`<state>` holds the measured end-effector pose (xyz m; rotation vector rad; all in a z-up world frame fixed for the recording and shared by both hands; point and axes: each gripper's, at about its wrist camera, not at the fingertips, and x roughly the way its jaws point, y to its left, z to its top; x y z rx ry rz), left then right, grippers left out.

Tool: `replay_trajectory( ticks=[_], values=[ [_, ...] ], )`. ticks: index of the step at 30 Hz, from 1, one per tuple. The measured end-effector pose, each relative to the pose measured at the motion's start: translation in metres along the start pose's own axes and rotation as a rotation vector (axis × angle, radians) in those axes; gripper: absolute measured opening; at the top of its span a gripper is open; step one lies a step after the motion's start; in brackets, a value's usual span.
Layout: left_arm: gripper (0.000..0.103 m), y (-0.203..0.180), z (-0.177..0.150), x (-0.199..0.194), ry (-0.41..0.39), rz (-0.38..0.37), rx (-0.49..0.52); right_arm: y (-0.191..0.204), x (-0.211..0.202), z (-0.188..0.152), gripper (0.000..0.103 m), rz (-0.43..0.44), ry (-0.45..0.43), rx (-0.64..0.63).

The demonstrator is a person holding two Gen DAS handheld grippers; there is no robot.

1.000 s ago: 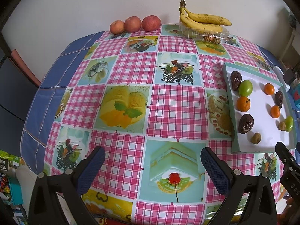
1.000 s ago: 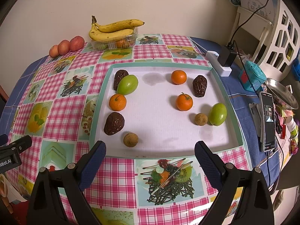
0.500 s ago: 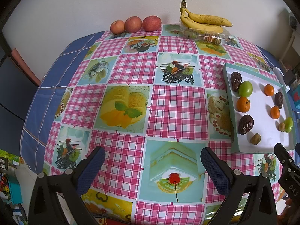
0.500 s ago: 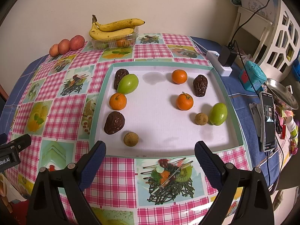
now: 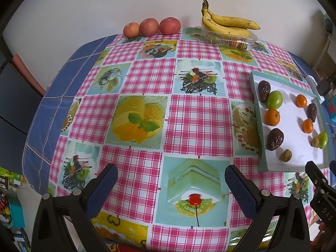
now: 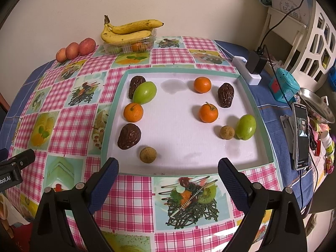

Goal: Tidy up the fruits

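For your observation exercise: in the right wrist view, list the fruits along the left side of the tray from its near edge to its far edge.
Small brown round fruit → dark wrinkled fruit → orange → green fruit, with a second dark wrinkled fruit tucked behind it, all in the tray.

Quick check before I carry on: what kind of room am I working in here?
Most likely a home dining or kitchen table: a plastic food-print tablecloth, bananas by the wall, and a phone charging among household clutter.
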<state>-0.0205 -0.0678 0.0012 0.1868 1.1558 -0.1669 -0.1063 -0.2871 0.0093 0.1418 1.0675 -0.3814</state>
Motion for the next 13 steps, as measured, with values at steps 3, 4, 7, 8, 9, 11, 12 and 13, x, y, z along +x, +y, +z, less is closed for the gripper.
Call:
replay_trajectory(
  ticks=[3, 4, 7, 8, 9, 11, 12, 13],
  values=[
    [0.103, 0.0003, 0.0005, -0.0001, 0.0, 0.003, -0.003, 0.0, -0.0002, 0.0003, 0.096, 0.0, 0.0, 0.0],
    [0.103, 0.0006, 0.0003, -0.0002, -0.001, 0.005, -0.004, 0.0, -0.0001, 0.0001, 0.096, 0.0, 0.0, 0.0],
    [0.103, 0.0, 0.0002, -0.0011, -0.002, 0.01, -0.006, 0.0003, -0.0001, -0.0002, 0.096, 0.0, 0.001, 0.0],
    [0.103, -0.0001, 0.0, -0.0014, -0.003, 0.013, -0.006, 0.0, -0.0001, 0.0006, 0.096, 0.0, 0.0, 0.0],
    [0.103, -0.0006, 0.0001, -0.0014, -0.003, 0.014, -0.006, 0.0001, -0.0002, 0.0007, 0.096, 0.0, 0.0, 0.001],
    [0.103, -0.0006, -0.0001, -0.0021, -0.006, 0.02, -0.007, 0.0002, -0.0001, 0.0008, 0.096, 0.0, 0.001, 0.001],
    [0.103, -0.0006, -0.0001, -0.0023, -0.006, 0.021, -0.009, 0.0009, 0.0003, 0.0004, 0.096, 0.0, 0.001, 0.001],
    [0.103, -0.0003, 0.0, -0.0024, -0.006, 0.019, -0.011, 0.001, 0.0003, 0.0002, 0.096, 0.0, 0.001, 0.001]
  ],
)
